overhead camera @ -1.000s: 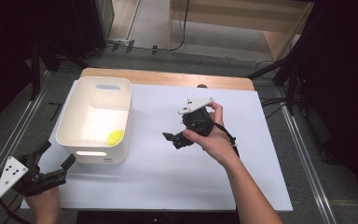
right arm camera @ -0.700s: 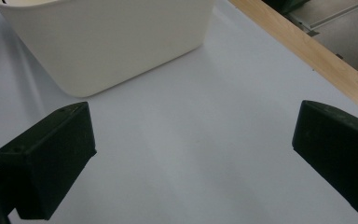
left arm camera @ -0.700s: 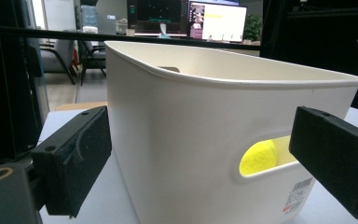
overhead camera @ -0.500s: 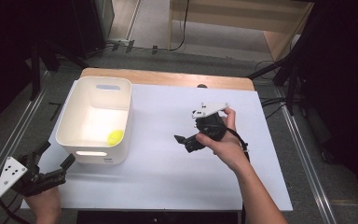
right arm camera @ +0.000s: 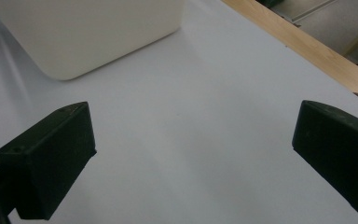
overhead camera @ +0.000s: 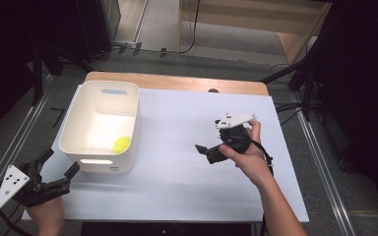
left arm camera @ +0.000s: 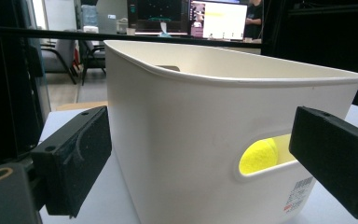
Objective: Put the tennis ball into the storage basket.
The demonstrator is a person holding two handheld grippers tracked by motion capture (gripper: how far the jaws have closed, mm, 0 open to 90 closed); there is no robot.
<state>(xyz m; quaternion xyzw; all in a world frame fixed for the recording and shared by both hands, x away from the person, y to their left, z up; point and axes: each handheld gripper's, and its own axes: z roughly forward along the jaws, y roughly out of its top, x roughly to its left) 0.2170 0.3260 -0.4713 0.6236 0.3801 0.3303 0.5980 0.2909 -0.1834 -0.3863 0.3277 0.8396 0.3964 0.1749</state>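
Note:
A white plastic bin [overhead camera: 120, 164] stands on the left of the white table top [overhead camera: 177, 177]. A yellow tennis ball [overhead camera: 122, 144] lies in its near right corner. My left gripper [overhead camera: 59, 163] is open at the table's near left corner, pointing at the bin's front wall. In the left gripper view the wide-apart jaws of this gripper [left arm camera: 205, 161] frame the bin [left arm camera: 191, 116], and the ball [left arm camera: 258, 156] shows through the handle slot. My right gripper [overhead camera: 205, 152] is open and empty over the middle-right of the table. In its own view this gripper [right arm camera: 191, 158] looks across bare table toward the bin [right arm camera: 88, 32].
A wooden strip [overhead camera: 177, 82] runs along the table's far edge and also shows as a wooden edge [right arm camera: 307, 46] in the right gripper view. Metal rails [overhead camera: 320, 162] flank the table. Dark stands and cables sit on the floor behind.
My right gripper has drawn back to the right and slightly nearer, away from the bin, staying open. The left gripper, bin and ball have not moved.

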